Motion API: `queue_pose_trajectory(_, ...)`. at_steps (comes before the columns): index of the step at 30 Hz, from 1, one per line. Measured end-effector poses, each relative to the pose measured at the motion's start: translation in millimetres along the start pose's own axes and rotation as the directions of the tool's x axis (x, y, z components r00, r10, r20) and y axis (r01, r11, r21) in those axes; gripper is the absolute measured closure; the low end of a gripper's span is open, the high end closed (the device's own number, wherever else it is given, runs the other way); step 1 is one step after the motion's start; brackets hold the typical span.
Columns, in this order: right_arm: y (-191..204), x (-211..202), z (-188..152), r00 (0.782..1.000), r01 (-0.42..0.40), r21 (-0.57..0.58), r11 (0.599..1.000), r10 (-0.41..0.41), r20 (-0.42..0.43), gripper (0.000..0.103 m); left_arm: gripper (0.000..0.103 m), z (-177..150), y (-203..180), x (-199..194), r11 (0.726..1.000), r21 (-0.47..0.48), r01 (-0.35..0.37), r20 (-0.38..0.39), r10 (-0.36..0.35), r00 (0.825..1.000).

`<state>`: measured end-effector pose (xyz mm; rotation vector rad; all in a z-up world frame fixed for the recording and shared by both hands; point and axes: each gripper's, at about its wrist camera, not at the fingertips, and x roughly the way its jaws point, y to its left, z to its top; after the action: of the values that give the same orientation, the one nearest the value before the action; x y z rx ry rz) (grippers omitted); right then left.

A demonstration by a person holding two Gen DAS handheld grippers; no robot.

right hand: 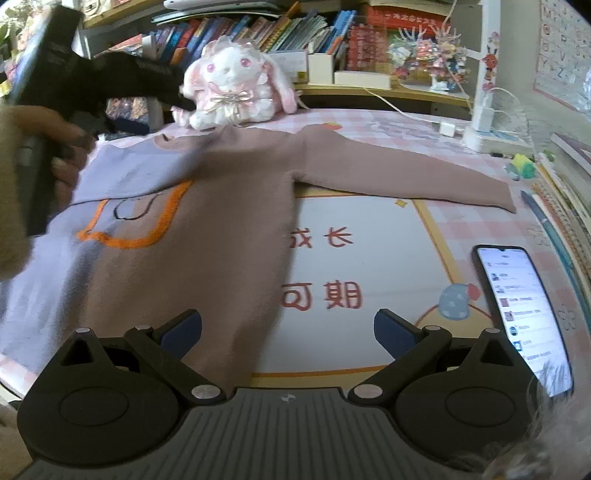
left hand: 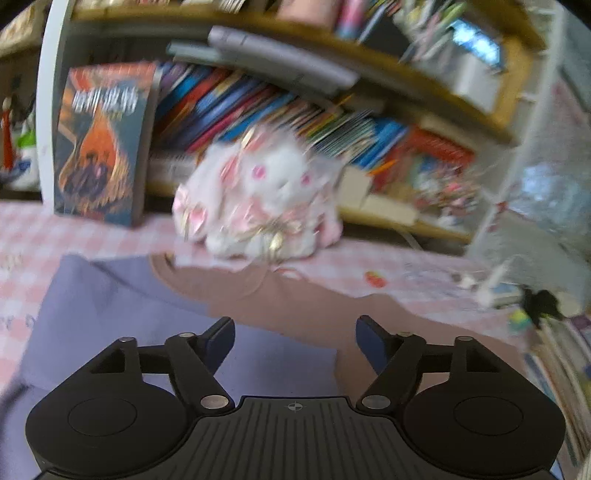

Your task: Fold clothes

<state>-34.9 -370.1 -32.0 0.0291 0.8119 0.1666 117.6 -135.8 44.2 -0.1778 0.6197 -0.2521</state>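
Observation:
A sweater, mauve-brown and lilac with an orange outline figure, lies flat on the pink checked table. Its right sleeve stretches out to the right. The lilac left part lies folded over the body. My left gripper is open and empty, hovering above the lilac and brown cloth; it shows in the right wrist view at the upper left, held by a hand. My right gripper is open and empty above the sweater's lower right hem.
A white and pink plush rabbit sits at the sweater's collar. A lit phone lies at the right. A bookshelf stands behind. A charger and cable lie far right. A desk mat with red characters lies under the sweater.

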Motion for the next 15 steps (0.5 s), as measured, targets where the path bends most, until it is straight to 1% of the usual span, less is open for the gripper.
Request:
queue_pose_trajectory(1, 2, 1, 0, 1.000, -0.009, -0.004, 1.000, 0.009, -0.003, 0.002, 0.022, -2, 4, -12, 1.000, 0.017, -0.004, 0.017, 0.004, 1.000)
queue_pose_trajectory(3, 6, 5, 1, 1.000, -0.026, -0.011, 1.000, 0.026, -0.015, 0.003, 0.021, -13, 18, -36, 0.997, 0.048, -0.067, 0.040, 0.065, 0.997)
queue_pose_trajectory(4, 8, 7, 1, 0.999, -0.032, -0.012, 0.999, 0.032, -0.021, 0.003, 0.021, -21, 27, -45, 0.990, 0.069, -0.124, 0.041, 0.121, 0.992)
queue_pose_trajectory(5, 9, 9, 1, 0.999, -0.037, -0.012, 0.999, 0.036, -0.027, 0.003, 0.021, -31, 36, -52, 0.978, 0.093, -0.187, 0.028, 0.185, 0.982)
queue_pose_trajectory(7, 11, 12, 1, 0.998, -0.038, -0.004, 0.999, 0.038, -0.041, 0.005, 0.021, -52, 54, -63, 0.942, 0.143, -0.304, -0.006, 0.308, 0.951)
queue_pose_trajectory(8, 11, 14, 1, 0.998, -0.037, 0.002, 0.999, 0.037, -0.049, 0.005, 0.021, -65, 64, -68, 0.918, 0.169, -0.360, -0.031, 0.370, 0.929)
queue_pose_trajectory(10, 13, 17, 0, 0.997, -0.036, 0.013, 0.999, 0.036, -0.062, 0.006, 0.021, -85, 83, -79, 0.885, 0.184, -0.427, -0.069, 0.445, 0.893)
queue_pose_trajectory(11, 15, 17, -1, 0.997, -0.036, 0.016, 0.999, 0.037, -0.065, 0.007, 0.021, -92, 93, -85, 0.879, 0.170, -0.445, -0.085, 0.464, 0.882)
queue_pose_trajectory(15, 24, 14, -6, 0.997, -0.029, 0.023, 0.999, 0.031, -0.069, 0.014, 0.021, -110, 122, -98, 0.878, 0.068, -0.474, -0.144, 0.478, 0.866)
